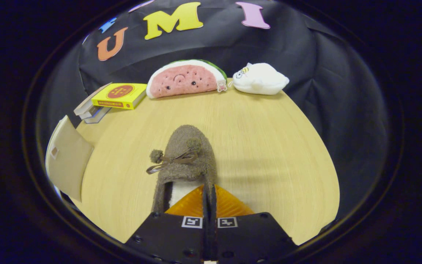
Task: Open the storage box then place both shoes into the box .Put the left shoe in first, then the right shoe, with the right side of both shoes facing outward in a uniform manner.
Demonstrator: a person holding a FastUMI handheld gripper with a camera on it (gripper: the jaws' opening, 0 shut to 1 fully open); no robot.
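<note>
A brown fuzzy shoe with a ribbon bow and pom-poms stretches away from me over the wooden table, toe pointing toward the far wall. My gripper is shut on the shoe's right side wall near the heel; the two orange fingers press together with the brown rim pinched between them. The shoe's white lining shows just left of the fingers. Off to the left stands the storage box's beige cardboard flap, raised, with the box interior hidden from me.
At the table's far edge lie a yellow book on a stack of books, a watermelon-slice plush and a white plush. Bare wood lies to the right of the shoe and beyond its toe.
</note>
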